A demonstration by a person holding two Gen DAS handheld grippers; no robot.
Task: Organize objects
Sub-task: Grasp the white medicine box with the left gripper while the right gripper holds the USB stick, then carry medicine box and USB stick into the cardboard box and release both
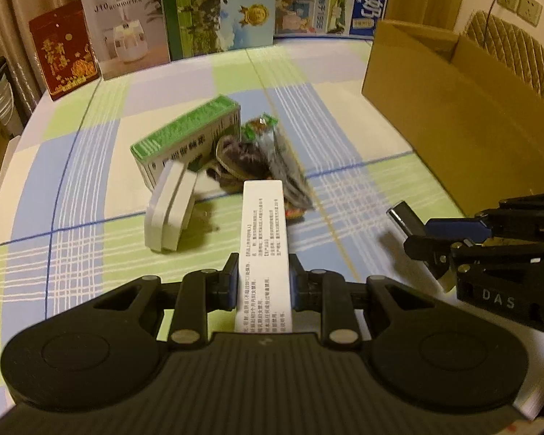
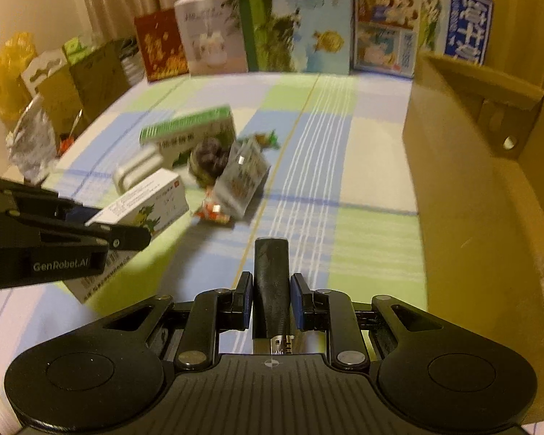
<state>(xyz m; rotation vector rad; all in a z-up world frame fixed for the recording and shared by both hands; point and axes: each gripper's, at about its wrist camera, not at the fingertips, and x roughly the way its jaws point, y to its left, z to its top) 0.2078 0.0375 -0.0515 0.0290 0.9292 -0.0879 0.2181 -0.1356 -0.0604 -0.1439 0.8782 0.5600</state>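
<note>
Left tongs (image 1: 264, 282) gripping white carton (image 1: 264, 239); right tongs (image 2: 272, 301) gripping black stick (image 2: 271, 282)

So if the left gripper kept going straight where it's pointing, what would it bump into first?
Probably the pile on the checked cloth. The left gripper, shut on a white box, aims at the dark bundle and shiny packet just past the box's tip. The box would likely touch first, though depth is unclear.

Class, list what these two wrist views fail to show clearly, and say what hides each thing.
- Cardboard box interior: both views, hidden by its own walls.
- Dark item in right gripper: lower end cut off by gripper body.
- Small pile: blurred, labels unreadable.
- White box in left gripper: print too small.
</note>
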